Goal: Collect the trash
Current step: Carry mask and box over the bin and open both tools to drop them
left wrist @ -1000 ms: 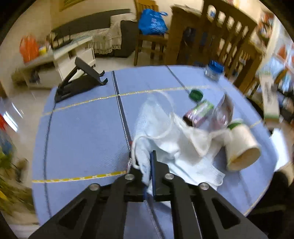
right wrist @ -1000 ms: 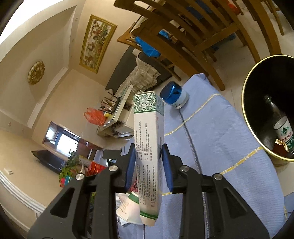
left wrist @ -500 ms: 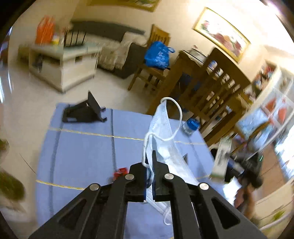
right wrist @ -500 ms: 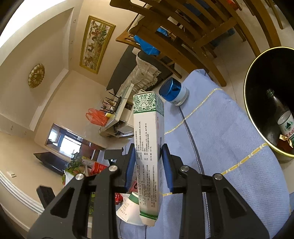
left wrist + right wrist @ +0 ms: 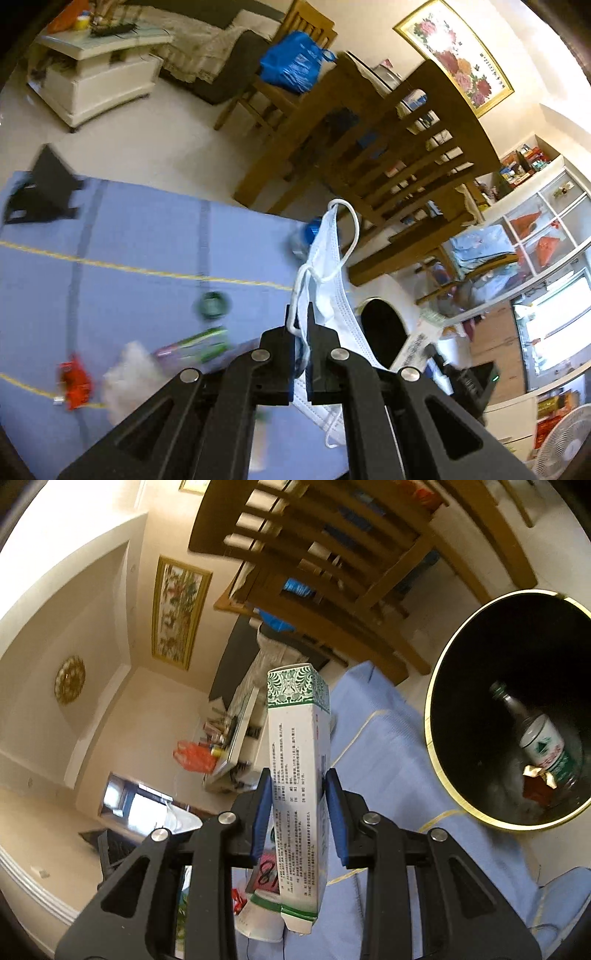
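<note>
My left gripper point(image 5: 303, 328) is shut on a white face mask point(image 5: 327, 258) and holds it in the air above the blue tablecloth point(image 5: 129, 236). My right gripper point(image 5: 298, 797) is shut on a tall white and green carton point(image 5: 298, 746), held upright above the table's edge. The black bin with a gold rim point(image 5: 428, 716) stands to the right of the carton; a glass bottle point(image 5: 535, 734) and a red wrapper lie inside. In the left wrist view the bin's dark mouth point(image 5: 382, 328) shows just right of the mask.
On the cloth lie a red wrapper point(image 5: 75, 378), a crumpled white tissue point(image 5: 129, 373), a green-labelled packet point(image 5: 199, 341), a green cap point(image 5: 213, 304) and a black stand point(image 5: 40, 192). A paper cup point(image 5: 258, 915) lies below the carton. Wooden chairs point(image 5: 388, 155) stand beyond the table.
My left gripper has lifted the mask off the table and swung right toward the bin. My right gripper has carried the carton closer to the bin, which now looks larger.
</note>
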`<action>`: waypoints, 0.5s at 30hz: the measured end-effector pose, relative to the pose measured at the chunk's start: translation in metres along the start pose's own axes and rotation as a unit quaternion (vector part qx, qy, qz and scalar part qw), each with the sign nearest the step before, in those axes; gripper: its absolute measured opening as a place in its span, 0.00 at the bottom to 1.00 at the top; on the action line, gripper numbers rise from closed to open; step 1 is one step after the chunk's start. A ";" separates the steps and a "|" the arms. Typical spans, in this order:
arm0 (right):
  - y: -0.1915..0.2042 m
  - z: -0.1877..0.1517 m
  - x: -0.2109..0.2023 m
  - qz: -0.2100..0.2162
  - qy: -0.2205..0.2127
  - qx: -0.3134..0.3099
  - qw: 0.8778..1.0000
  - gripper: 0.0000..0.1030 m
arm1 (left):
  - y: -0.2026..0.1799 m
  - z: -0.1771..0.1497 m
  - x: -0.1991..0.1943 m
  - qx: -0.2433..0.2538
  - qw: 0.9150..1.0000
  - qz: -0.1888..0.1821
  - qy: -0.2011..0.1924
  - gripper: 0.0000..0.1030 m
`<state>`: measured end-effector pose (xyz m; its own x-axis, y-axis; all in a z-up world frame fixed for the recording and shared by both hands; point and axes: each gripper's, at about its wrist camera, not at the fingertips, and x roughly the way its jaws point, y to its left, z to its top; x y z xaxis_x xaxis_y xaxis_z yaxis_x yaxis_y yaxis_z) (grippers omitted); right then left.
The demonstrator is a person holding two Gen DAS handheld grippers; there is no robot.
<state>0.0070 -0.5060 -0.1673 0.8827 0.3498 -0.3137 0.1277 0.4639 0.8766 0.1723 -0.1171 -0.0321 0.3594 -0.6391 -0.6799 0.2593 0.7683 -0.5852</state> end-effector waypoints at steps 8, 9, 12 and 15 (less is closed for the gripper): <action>-0.038 0.028 -0.035 -0.023 -0.039 0.031 0.999 0.29 | -0.067 0.009 0.055 0.029 0.999 0.003 0.040 0.03; -0.042 0.034 -0.042 -0.040 -0.051 0.025 0.998 0.29 | -0.077 0.007 0.063 0.041 0.998 0.008 0.042 0.03; -0.041 0.053 -0.060 -0.109 -0.094 -0.023 0.989 0.29 | -0.098 0.000 0.079 0.066 0.997 0.016 0.045 0.03; -0.039 0.067 -0.063 -0.163 -0.119 -0.075 0.977 0.29 | -0.123 -0.013 0.099 0.104 0.993 0.028 0.044 0.03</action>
<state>-0.0236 -0.6003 -0.1574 0.8886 -0.0260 -0.4580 0.3673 0.6386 0.6762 0.1640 -0.2749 -0.0333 0.3018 -0.5882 -0.7503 0.4235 0.7878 -0.4472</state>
